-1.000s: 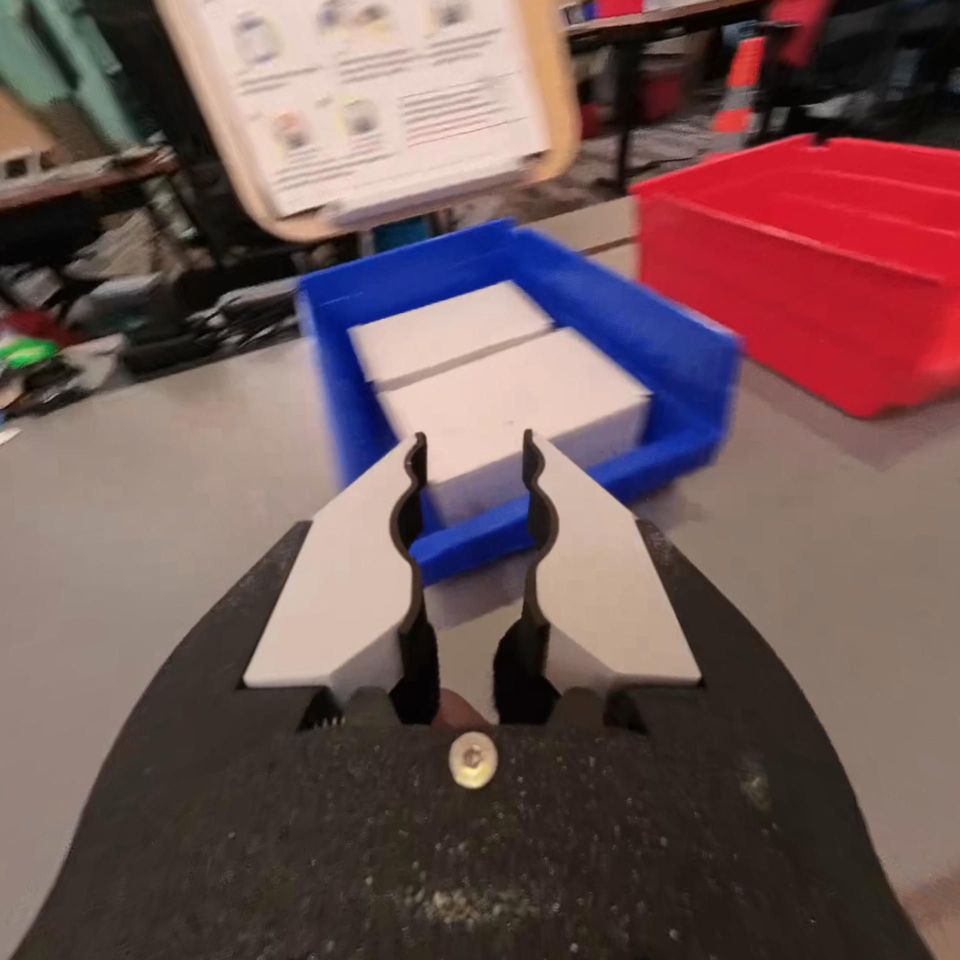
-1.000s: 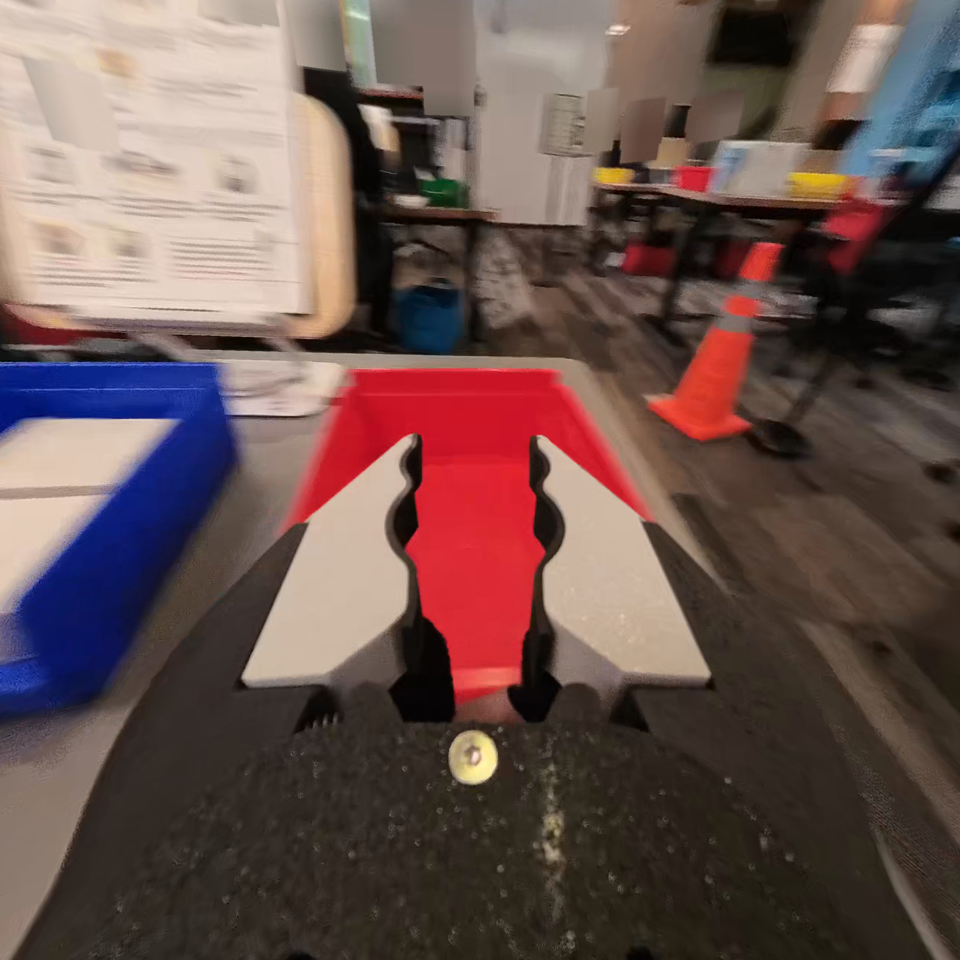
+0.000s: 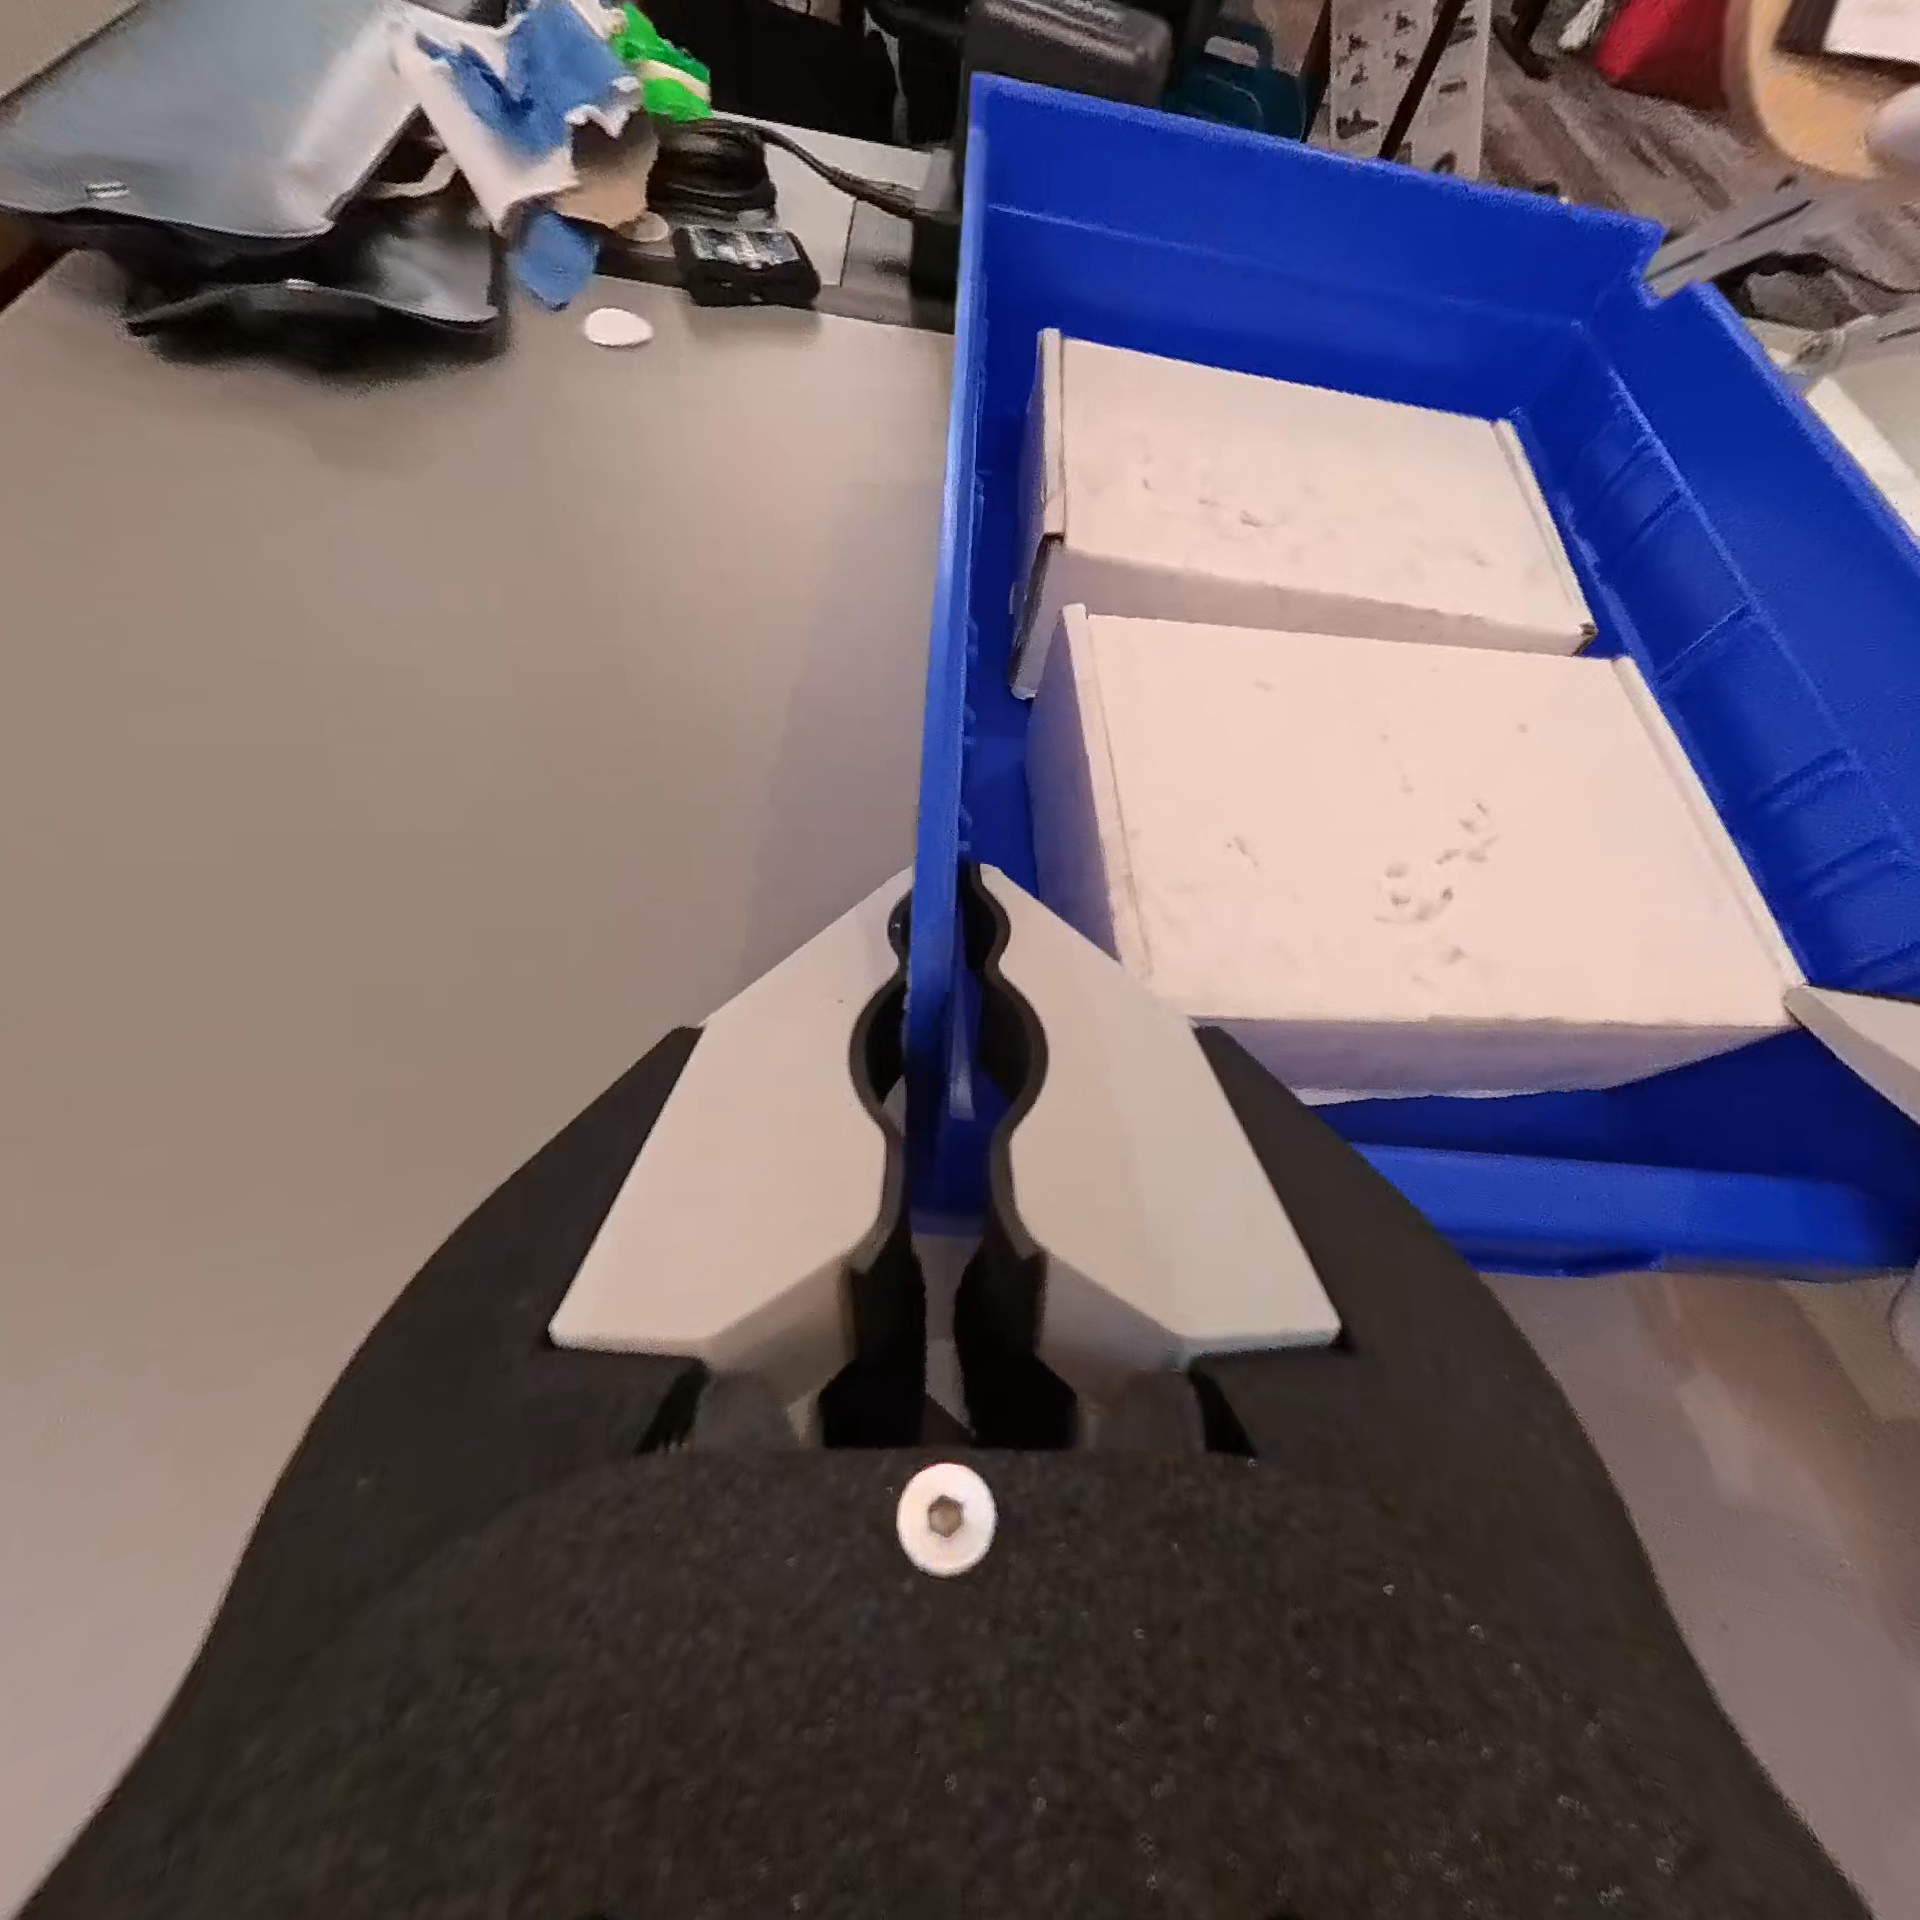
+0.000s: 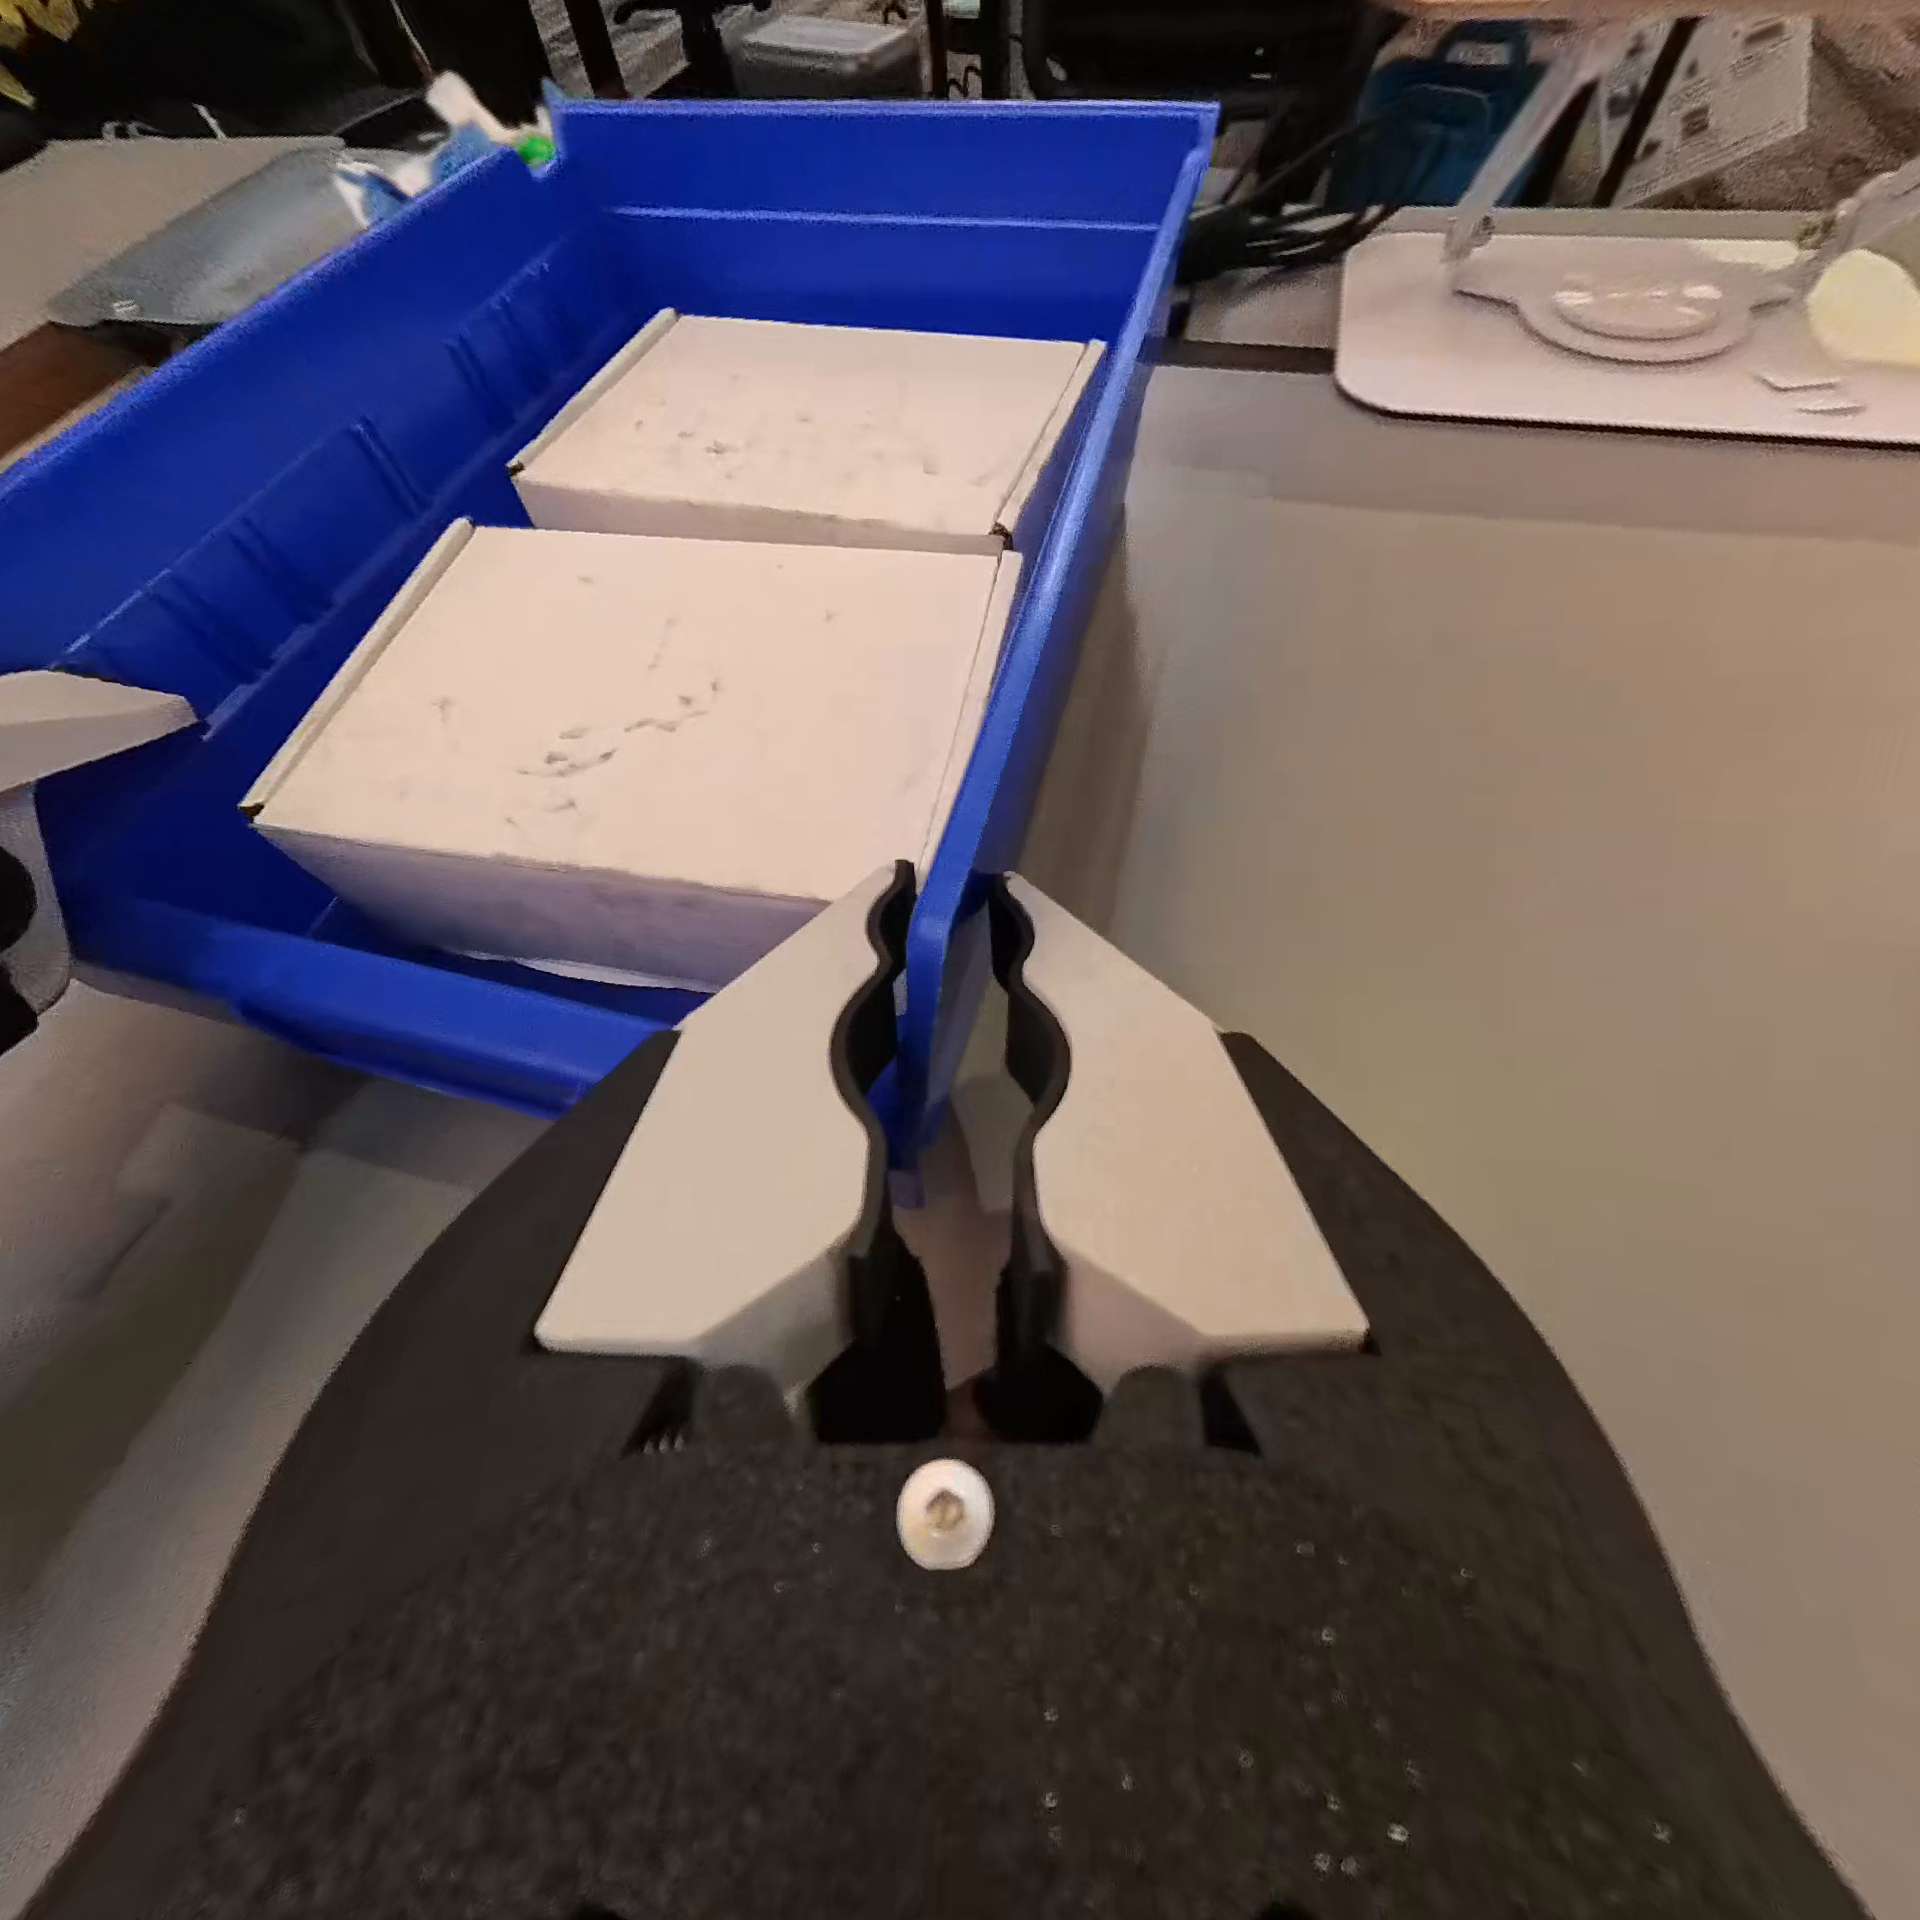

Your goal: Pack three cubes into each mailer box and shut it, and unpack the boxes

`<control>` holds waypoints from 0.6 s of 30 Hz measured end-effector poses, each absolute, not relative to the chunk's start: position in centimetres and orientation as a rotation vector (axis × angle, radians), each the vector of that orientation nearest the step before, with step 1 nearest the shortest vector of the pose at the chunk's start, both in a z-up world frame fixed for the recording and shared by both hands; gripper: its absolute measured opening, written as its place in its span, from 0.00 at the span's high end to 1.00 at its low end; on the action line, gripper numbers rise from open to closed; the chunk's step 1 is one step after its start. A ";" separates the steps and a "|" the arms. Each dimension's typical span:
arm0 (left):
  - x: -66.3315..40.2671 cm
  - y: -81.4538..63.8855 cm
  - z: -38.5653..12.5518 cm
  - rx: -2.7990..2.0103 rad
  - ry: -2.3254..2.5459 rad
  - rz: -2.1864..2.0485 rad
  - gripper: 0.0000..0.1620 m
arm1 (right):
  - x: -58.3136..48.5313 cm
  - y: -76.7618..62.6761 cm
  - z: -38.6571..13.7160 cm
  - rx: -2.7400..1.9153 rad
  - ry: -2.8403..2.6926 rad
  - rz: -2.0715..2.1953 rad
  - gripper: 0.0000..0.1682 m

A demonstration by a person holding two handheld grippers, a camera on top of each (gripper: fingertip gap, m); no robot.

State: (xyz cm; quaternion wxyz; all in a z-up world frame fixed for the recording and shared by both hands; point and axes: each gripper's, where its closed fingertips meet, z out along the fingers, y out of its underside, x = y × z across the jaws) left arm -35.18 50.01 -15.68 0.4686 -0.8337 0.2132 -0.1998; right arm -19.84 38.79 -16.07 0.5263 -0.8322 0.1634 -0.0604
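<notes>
A blue bin (image 3: 1247, 260) stands on the grey table and holds two closed white mailer boxes, a near one (image 3: 1403, 831) and a far one (image 3: 1278, 499). My left gripper (image 3: 940, 883) straddles the bin's left wall near its front corner, jaws shut on it. In the right wrist view my right gripper (image 4: 951, 883) straddles the bin's (image 4: 831, 156) right wall near the front corner, jaws closed onto its rim. The near box (image 4: 644, 707) and far box (image 4: 810, 426) lie beside it. No cubes are visible. Each view shows a finger of the other gripper at its edge (image 3: 1870, 1039) (image 4: 83, 717).
Dark pouches and a blue and white cloth (image 3: 540, 135) lie at the table's far left, with a small white disc (image 3: 618, 327) nearby. A white stand base (image 4: 1621, 343) sits at the back right. Bare grey table (image 4: 1507, 831) lies on both sides of the bin. Some 20 cm of space lies between my two pairs of fingers. My left gripper's tips are some 30 cm from the small white disc (image 3: 618, 327).
Both grippers have moved to the blue bin's side walls and narrowed their jaws onto them. The right gripper turned away from the red bin, which is out of view now.
</notes>
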 end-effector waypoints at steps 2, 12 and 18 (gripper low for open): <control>-35.5 50.1 -15.6 -2.037 0.510 -0.522 0.98 | -20.2 39.3 -16.1 -1.998 0.383 -0.117 0.92; -38.4 48.5 -13.1 -1.980 0.484 -0.395 0.82 | -18.4 32.4 -11.5 -1.957 0.150 0.263 0.78; -37.0 41.0 -11.3 -1.999 0.354 -0.646 0.83 | -5.3 20.0 -11.1 -1.953 0.175 0.180 0.66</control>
